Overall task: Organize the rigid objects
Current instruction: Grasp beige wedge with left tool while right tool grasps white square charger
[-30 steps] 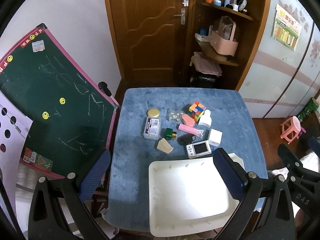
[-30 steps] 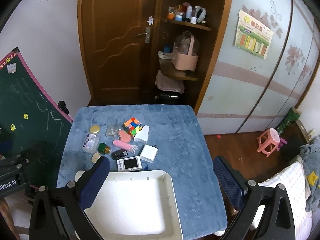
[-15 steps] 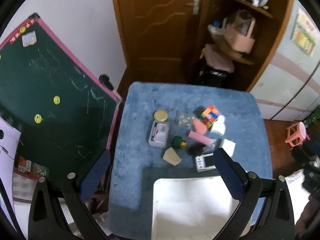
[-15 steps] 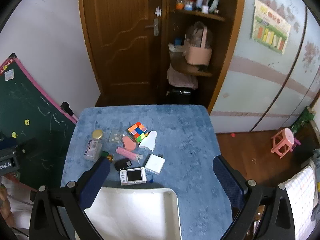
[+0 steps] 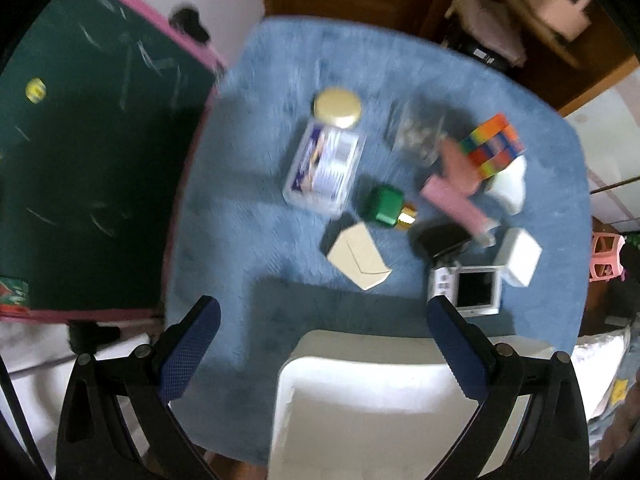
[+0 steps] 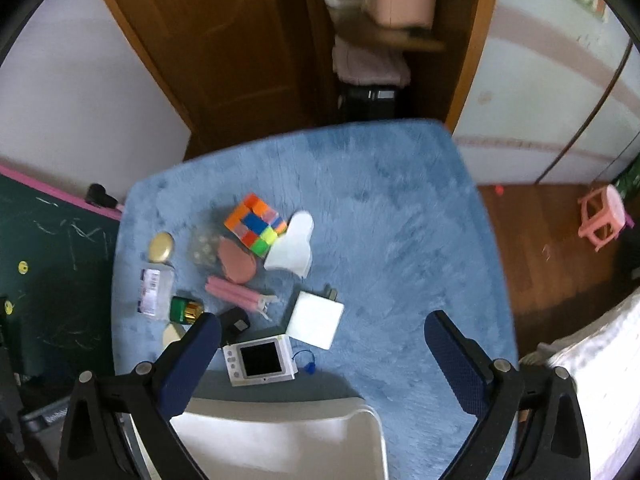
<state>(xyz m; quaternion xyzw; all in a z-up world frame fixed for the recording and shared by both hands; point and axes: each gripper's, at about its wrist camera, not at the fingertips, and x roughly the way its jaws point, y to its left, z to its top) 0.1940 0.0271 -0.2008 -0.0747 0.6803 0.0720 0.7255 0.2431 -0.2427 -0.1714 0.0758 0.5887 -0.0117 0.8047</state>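
I see the white tray (image 5: 360, 420) at the near edge of the blue-covered table (image 6: 400, 220) — nothing in it. The objects lie just beyond its far rim: small camera (image 6: 260, 362) nearest, white adapter (image 6: 316, 320), pink tube (image 6: 236, 294), colour cube (image 6: 256, 220), green bottle (image 5: 384, 204), clear plastic box (image 5: 324, 172) with a gold lid (image 5: 337, 107) beside it. Left gripper (image 5: 320, 344) and right gripper (image 6: 320, 354) both hover above the tray, fingers spread wide, holding nothing.

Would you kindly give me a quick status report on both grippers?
Left gripper open, empty. Right gripper open, empty. White tray bare, objects loose on blue table. Nothing blocking.
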